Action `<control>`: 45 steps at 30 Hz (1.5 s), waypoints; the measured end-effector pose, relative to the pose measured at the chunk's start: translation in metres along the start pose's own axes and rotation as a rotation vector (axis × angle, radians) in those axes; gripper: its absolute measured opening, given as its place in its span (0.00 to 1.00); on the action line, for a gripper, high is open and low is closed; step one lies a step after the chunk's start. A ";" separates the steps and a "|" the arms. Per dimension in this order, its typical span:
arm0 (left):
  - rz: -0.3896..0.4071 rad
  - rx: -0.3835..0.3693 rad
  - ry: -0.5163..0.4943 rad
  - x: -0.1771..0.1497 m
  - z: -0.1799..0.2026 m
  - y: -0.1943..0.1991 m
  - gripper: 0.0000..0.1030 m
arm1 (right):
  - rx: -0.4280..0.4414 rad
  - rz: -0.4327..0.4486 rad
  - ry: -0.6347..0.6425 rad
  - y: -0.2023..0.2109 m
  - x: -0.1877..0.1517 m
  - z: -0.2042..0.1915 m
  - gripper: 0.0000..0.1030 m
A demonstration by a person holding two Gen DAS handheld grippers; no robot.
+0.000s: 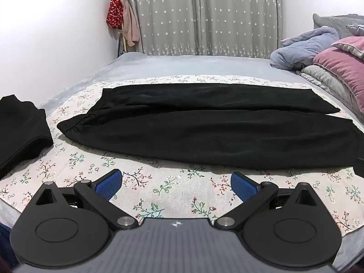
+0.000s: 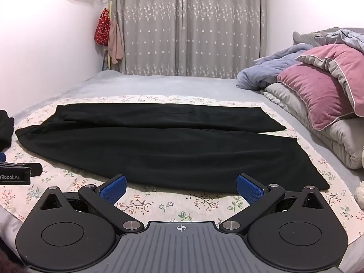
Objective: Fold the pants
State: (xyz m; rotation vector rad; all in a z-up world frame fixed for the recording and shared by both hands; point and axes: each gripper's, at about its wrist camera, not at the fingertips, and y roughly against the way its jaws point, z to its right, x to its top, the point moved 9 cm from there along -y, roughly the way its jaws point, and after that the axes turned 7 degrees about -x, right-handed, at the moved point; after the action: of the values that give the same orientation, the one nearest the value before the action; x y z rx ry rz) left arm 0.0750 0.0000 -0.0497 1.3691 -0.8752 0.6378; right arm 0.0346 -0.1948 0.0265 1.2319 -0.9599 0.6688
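Black pants lie flat and lengthwise across a floral cloth on the bed, waistband to the left and both leg ends to the right. In the right wrist view the same pants fill the middle. My left gripper hovers open over the cloth, short of the near pant leg, with nothing between its blue pads. My right gripper is open too, its pads at the near hem edge of the pants, holding nothing. The left gripper's body shows at the left edge of the right wrist view.
Another black garment lies at the left of the cloth. Pink and grey pillows and a blue blanket pile up at the right. Grey curtains hang behind the bed, a white wall to the left.
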 end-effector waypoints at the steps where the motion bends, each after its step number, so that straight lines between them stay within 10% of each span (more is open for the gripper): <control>1: -0.002 -0.002 0.000 0.000 0.000 0.000 0.93 | 0.001 -0.001 0.000 0.000 0.000 0.000 1.00; 45: -0.013 -0.042 -0.011 -0.003 0.006 -0.003 0.93 | -0.003 -0.013 0.017 -0.003 -0.002 0.003 1.00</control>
State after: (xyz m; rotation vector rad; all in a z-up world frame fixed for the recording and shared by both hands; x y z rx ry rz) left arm 0.0745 -0.0060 -0.0537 1.3401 -0.8830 0.5994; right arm 0.0358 -0.1981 0.0231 1.2271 -0.9384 0.6666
